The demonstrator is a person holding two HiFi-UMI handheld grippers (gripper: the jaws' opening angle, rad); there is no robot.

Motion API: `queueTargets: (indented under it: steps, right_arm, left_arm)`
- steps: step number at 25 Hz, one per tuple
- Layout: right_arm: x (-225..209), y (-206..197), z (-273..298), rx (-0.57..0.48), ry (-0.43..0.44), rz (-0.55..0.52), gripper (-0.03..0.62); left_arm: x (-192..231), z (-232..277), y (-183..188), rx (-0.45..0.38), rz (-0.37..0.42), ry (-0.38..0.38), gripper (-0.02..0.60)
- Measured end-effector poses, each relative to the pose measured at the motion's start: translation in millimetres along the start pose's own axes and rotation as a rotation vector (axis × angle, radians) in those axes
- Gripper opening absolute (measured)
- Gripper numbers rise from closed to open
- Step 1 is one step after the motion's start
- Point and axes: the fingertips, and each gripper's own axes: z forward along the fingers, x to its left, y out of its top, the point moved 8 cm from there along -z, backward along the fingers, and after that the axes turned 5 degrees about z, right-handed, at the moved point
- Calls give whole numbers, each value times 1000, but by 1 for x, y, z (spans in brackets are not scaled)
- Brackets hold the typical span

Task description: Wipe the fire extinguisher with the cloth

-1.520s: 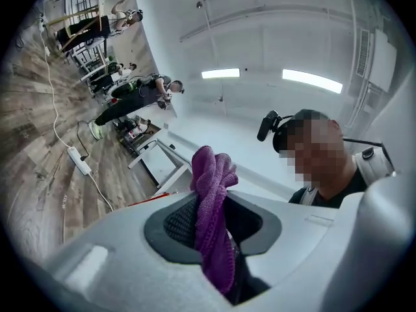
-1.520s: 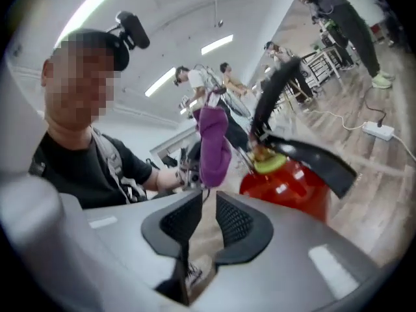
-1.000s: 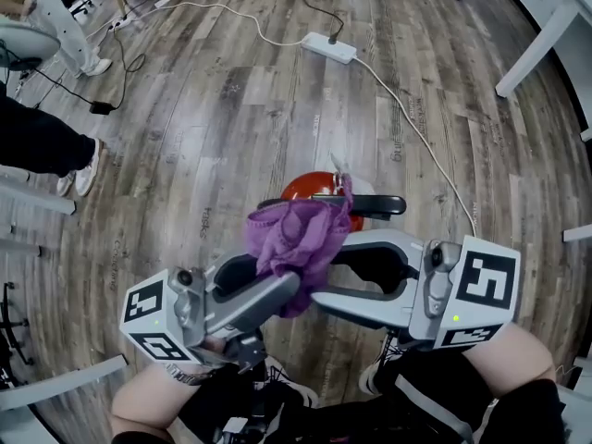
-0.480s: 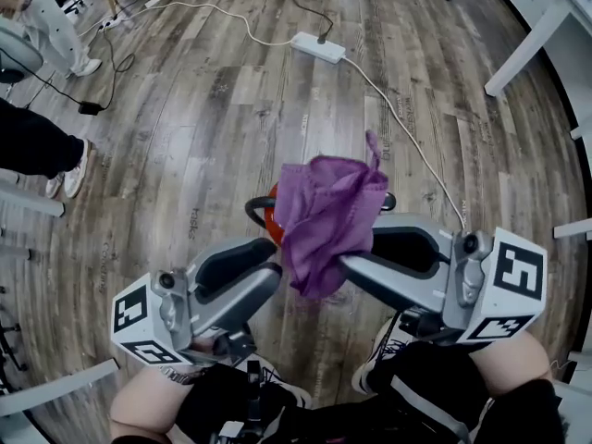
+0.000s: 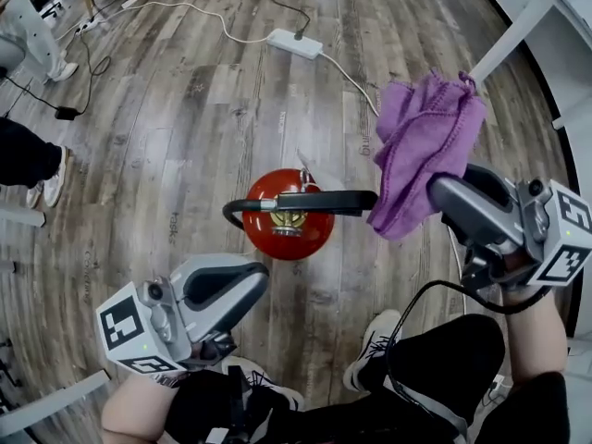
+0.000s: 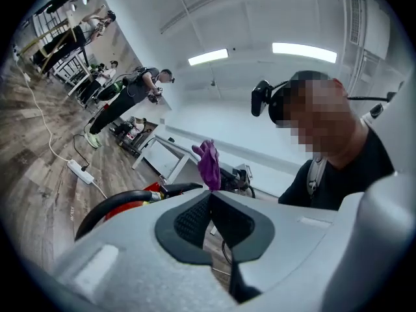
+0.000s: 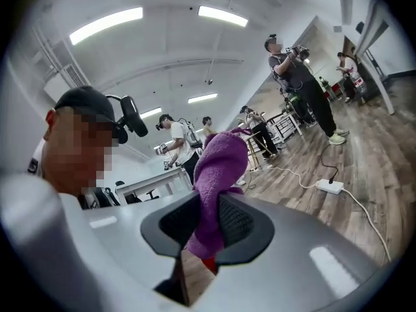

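Observation:
A red fire extinguisher (image 5: 289, 222) stands on the wood floor, its black handle (image 5: 324, 202) pointing right. My right gripper (image 5: 442, 191) is shut on a purple cloth (image 5: 421, 146), up and to the right of the extinguisher and clear of it. In the right gripper view the cloth (image 7: 220, 168) bulges out between the pads, which have just been closing on it. My left gripper (image 5: 252, 280) hangs just below and left of the extinguisher, shut and empty. In the left gripper view its pads (image 6: 195, 216) meet, with the extinguisher (image 6: 140, 197) and the cloth (image 6: 209, 164) beyond them.
A white power strip (image 5: 296, 43) and its cable (image 5: 370, 91) lie on the floor behind the extinguisher. A white table leg (image 5: 504, 40) stands at the upper right. Another person's shoe (image 5: 51, 178) is at the left edge. My own shoe (image 5: 375, 345) is close below.
The left gripper let go of the cloth and closed empty. The right gripper carried the cloth up and to the right, which uncovered the extinguisher's top.

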Motion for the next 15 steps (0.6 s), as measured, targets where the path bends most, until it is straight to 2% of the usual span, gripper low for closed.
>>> queueTargets:
  steps: [3,5,10,15]
  right_arm:
    - [-32,-7,-18,-37,-56,96,77]
    - [-60,-22,-24,-47,-68,206,77]
    - [-110,-77,-8,-5,24,478,77]
    - [-128,-120,19,101,101,542,77]
  left_arm:
    - [4,0,0,-1,-4,11,-3]
    - [8,-1,-1,-8,-12,19,-3]
    - [13,0,-2,-8,-21,42,-3]
    - [15,0,-3,-8,-11,57,-3]
